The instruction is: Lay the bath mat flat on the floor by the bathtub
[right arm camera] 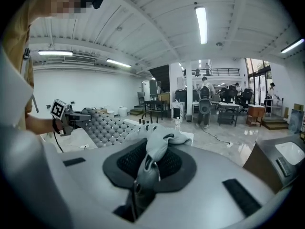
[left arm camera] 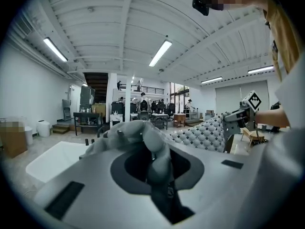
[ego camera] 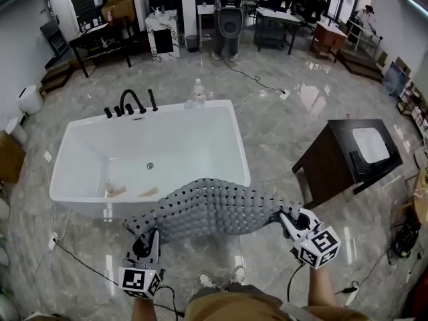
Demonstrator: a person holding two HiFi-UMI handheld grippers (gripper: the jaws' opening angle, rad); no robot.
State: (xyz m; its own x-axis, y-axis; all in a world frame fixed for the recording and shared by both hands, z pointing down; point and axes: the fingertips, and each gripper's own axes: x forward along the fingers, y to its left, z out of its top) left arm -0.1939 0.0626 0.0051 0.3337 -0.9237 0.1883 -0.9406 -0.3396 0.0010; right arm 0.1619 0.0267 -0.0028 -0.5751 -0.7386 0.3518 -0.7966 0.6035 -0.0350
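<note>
The grey bath mat [ego camera: 214, 209], studded with dark dots, hangs stretched between my two grippers, in front of the white bathtub [ego camera: 90, 152]. My left gripper [ego camera: 142, 246] is shut on the mat's left corner; the bunched grey fabric [left arm camera: 143, 142] fills its jaws in the left gripper view. My right gripper [ego camera: 289, 221] is shut on the right corner, where the mat [right arm camera: 155, 149] is pinched and drapes away leftwards. Each gripper shows in the other's view: the right gripper [left arm camera: 237, 119] and the left gripper [right arm camera: 70, 119]. The mat's lower edge is off the floor.
Black taps [ego camera: 130, 105] and a clear bottle [ego camera: 198, 92] stand on the tub's far rim. A dark cabinet with a white basin [ego camera: 351, 156] stands at the right. Cables [ego camera: 73, 256] trail over the marble floor. A person [ego camera: 229, 15] stands at the far desks.
</note>
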